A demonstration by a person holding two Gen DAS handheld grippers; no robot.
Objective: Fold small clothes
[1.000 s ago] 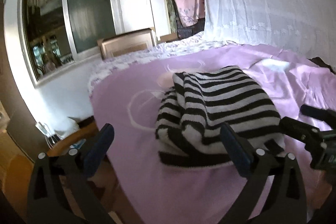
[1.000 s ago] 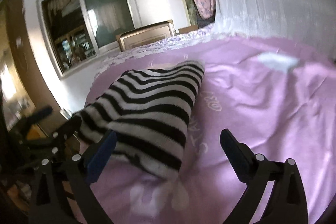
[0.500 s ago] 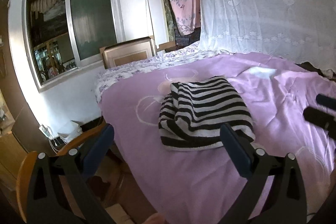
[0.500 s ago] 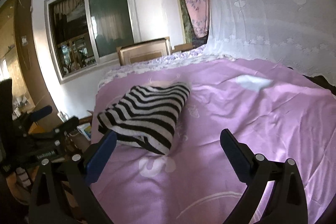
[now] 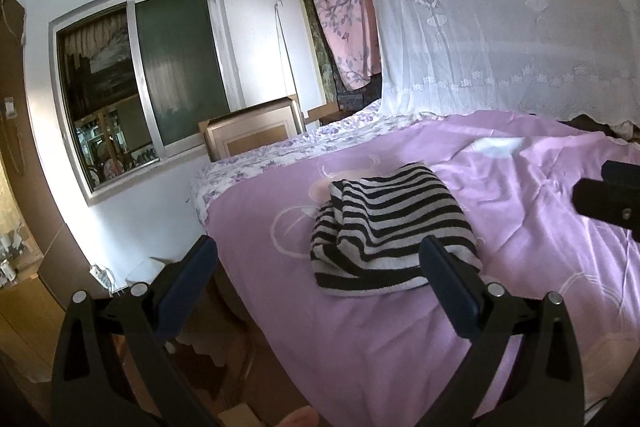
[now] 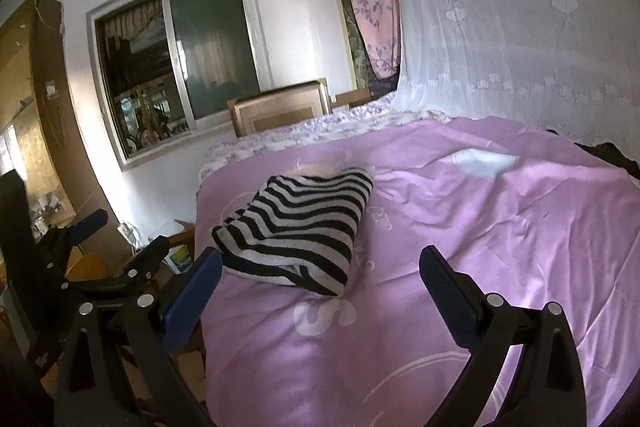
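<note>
Judging by its slump, the striped knit [image 5: 394, 227] near the bed's [image 5: 400, 347] left edge looks soft and light, so with both grippers' jaws spread, pinch its folded near hem.

Bed [image 5: 400, 339]: wide, covered by a lilac quilt with pale printed outlines and a white patch near the far side
Quilt surface: creased on the right, smoother at the near edge
Floral sheet [image 5: 280, 155]: purple-on-white, showing beyond the quilt's far edge
Striped garment [image 5: 392, 227]: black-and-white, folded into a thick bundle, lying on the quilt near the left edge
</note>
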